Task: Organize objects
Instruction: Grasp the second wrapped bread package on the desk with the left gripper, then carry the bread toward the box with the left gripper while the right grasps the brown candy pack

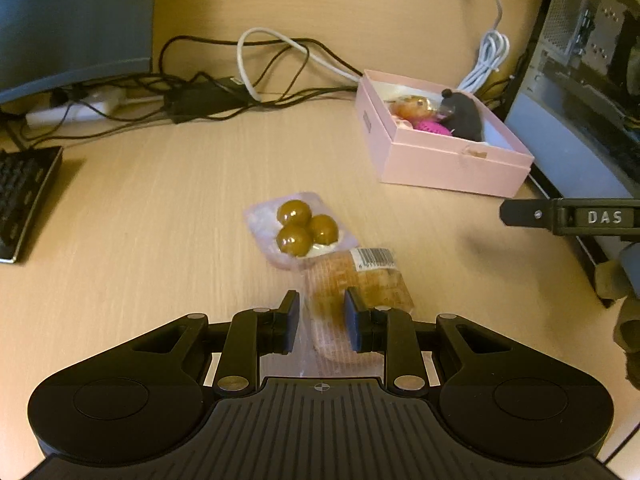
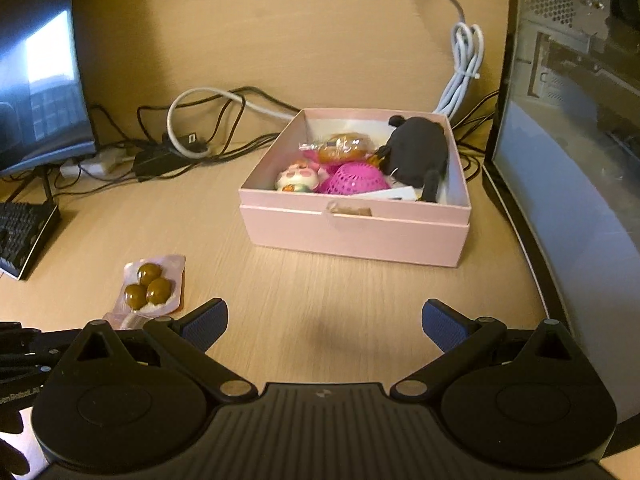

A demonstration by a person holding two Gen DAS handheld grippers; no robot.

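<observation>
Left wrist view: left tool [image 1: 319, 318] pads sit either side of a clear-wrapped brown snack pack [image 1: 354, 284], narrow gap; looks clamped on the wrapper, with the pack low over or resting on the light wood-grain table [image 1: 140, 216] — can't tell which. Landmark = pink box [image 1: 440, 148]. A pale pouch with three glossy brown balls [image 1: 298, 228] lies on the table nearer the camera than the box and to its left, its near edge touching or overlapping the snack pack. In the box: black plush [image 1: 464, 114], magenta mesh item [image 1: 434, 126], wrapped brown snack [image 1: 412, 106]. Behind and left of the box: tangle of black and white cables [image 1: 256, 68] and a black power brick [image 1: 204, 98]. Far left: monitor [image 1: 72, 20], keyboard edge [image 1: 26, 192]. Right of the box: PC case with glass side [image 1: 580, 92]. Tip of the right tool [image 1: 532, 214] shows at the right edge, nearer than the box. Right wrist view: right tool [image 2: 323, 322] fingers spread wide, holding nothing, above bare table in front of the box [image 2: 356, 232]. Box is open-topped; also holds a small pig-face toy [image 2: 298, 176]. Ball pouch [image 2: 150, 286] lies left of and nearer than the box, well apart from it. Coiled white cable [image 2: 464, 64] behind the box, case to its right, monitor [image 2: 40, 72] far left.
</observation>
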